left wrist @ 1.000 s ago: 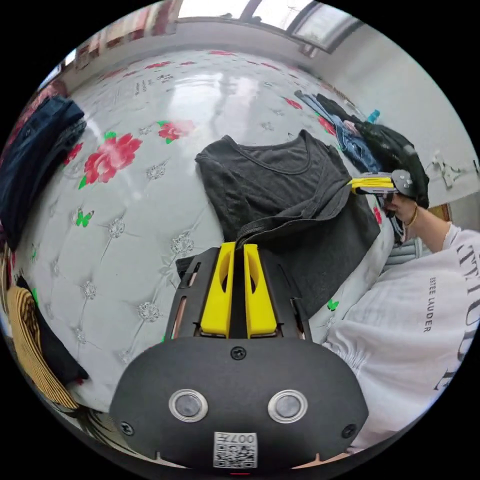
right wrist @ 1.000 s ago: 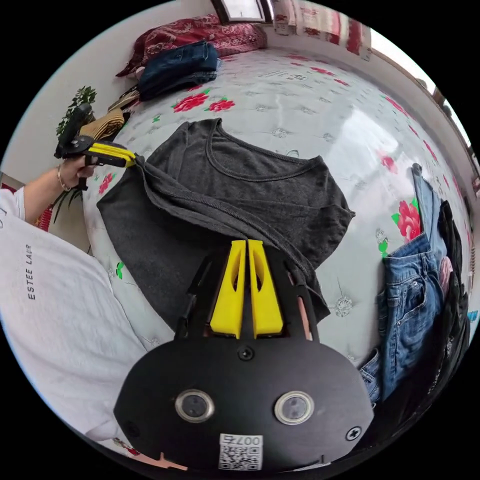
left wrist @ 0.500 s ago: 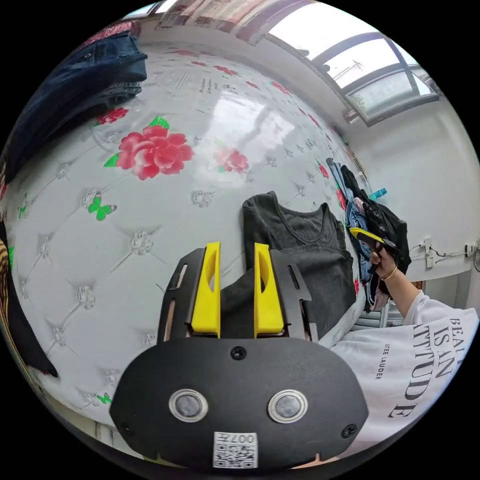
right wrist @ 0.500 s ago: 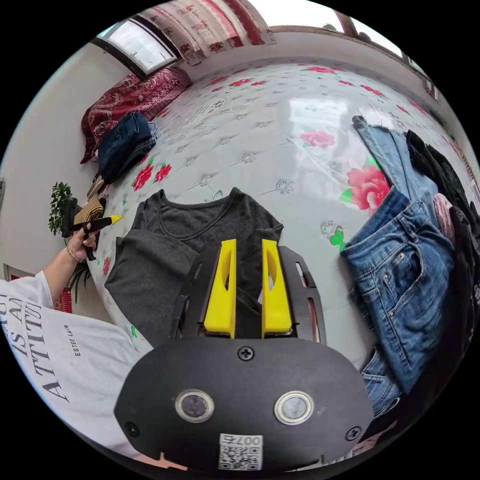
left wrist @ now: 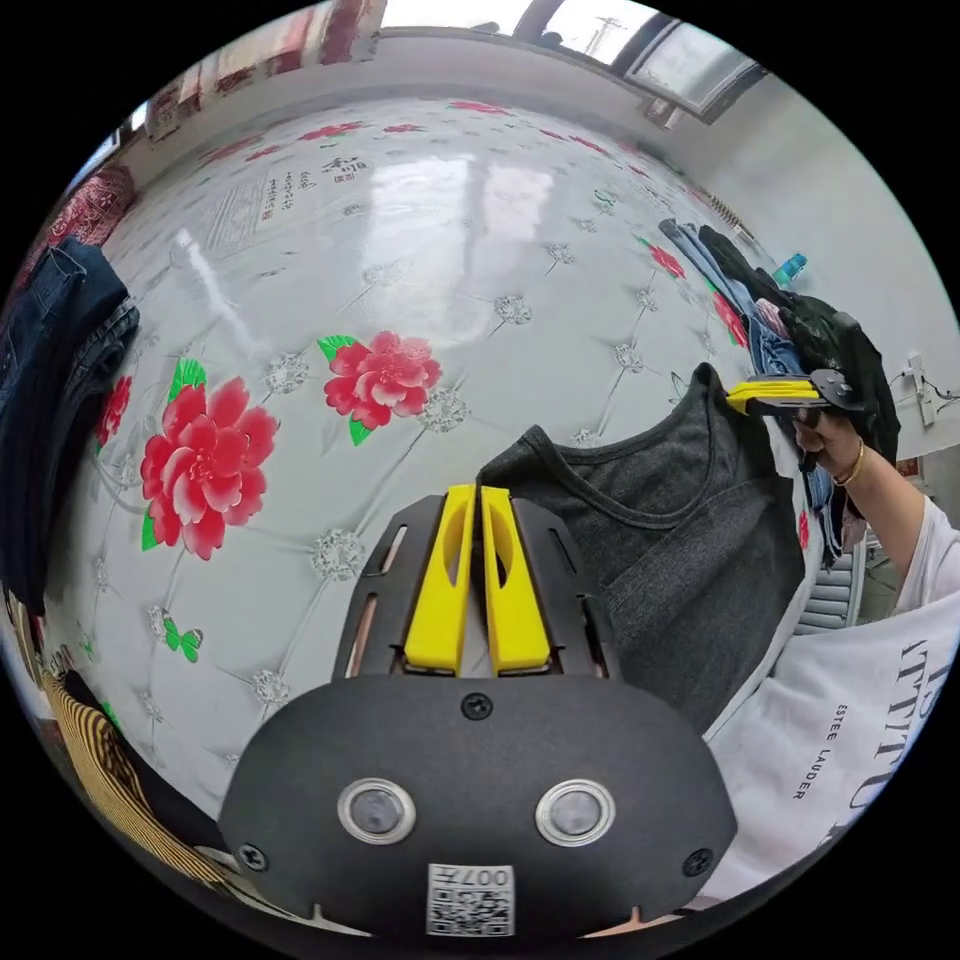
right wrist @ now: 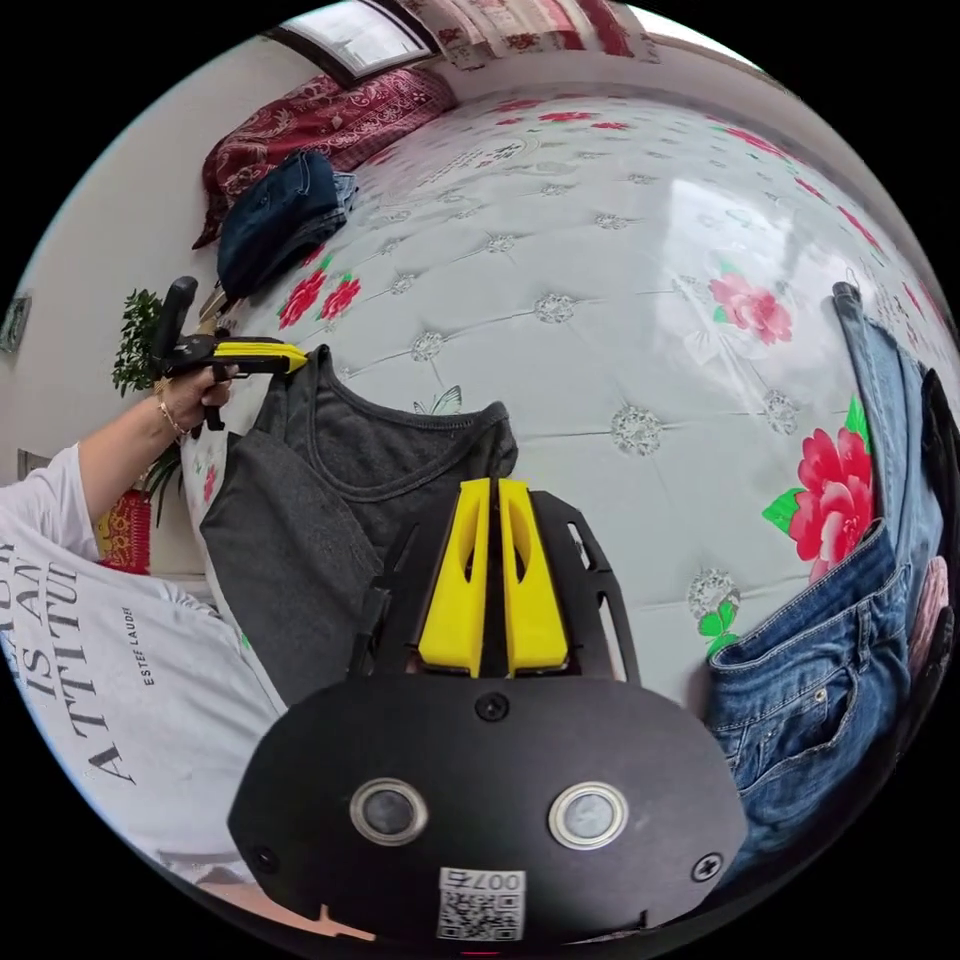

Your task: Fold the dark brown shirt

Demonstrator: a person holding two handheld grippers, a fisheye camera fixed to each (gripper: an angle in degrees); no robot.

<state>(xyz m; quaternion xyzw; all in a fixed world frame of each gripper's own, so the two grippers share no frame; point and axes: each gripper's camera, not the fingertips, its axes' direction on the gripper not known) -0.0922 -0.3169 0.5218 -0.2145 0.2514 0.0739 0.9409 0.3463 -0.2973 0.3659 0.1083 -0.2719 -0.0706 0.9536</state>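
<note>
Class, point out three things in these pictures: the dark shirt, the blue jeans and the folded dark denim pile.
dark shirt (right wrist: 400, 470): right gripper view, on the chest below the neckline.
blue jeans (right wrist: 810, 690): right gripper view, on the pocket area.
folded dark denim pile (right wrist: 275, 215): right gripper view, on its top face.

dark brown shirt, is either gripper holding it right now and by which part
Both hold the dark brown shirt: the left gripper is shut on one shoulder beside the neckline, the right gripper on the other shoulder.
</note>
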